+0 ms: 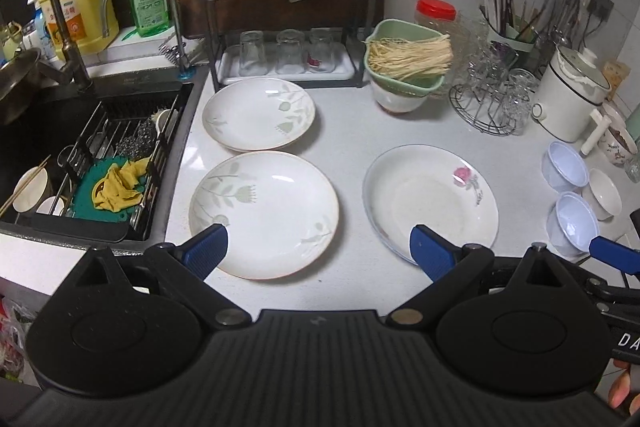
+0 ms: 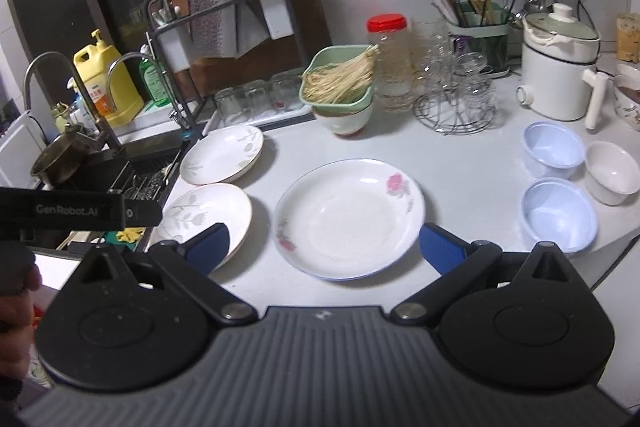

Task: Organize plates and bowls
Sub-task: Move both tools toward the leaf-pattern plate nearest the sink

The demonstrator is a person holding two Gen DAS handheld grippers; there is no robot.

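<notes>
Nothing is gathered yet, so this looks like the opening of the sorting job. Both tools hang above the near edge of the desk (image 1: 352,131), empty. The left tool (image 1: 316,247) has its blue pads spread wide, with nothing between them; the right tool (image 2: 326,247) is spread just as wide and also holds nothing.

Take the rose plate (image 2: 349,218) as the landmark. It lies flat on the desk straight ahead of the right tool. To its left lie two leaf-pattern plates, the near leaf plate (image 1: 264,215) and the far leaf plate (image 1: 259,114), the far one seeming to overlap the near one's rim slightly. To the right of the rose plate stand two pale blue bowls (image 2: 559,214) and a small white bowl (image 2: 612,171), close together. Behind it sits a green basket of noodles (image 2: 340,83) on a bowl.

The next move likely calls for lowering one tool to a plate's rim, sliding a pad under the shallow lip, and closing firmly, since glazed ceramic can slip, before stacking it on a matching plate.
</notes>
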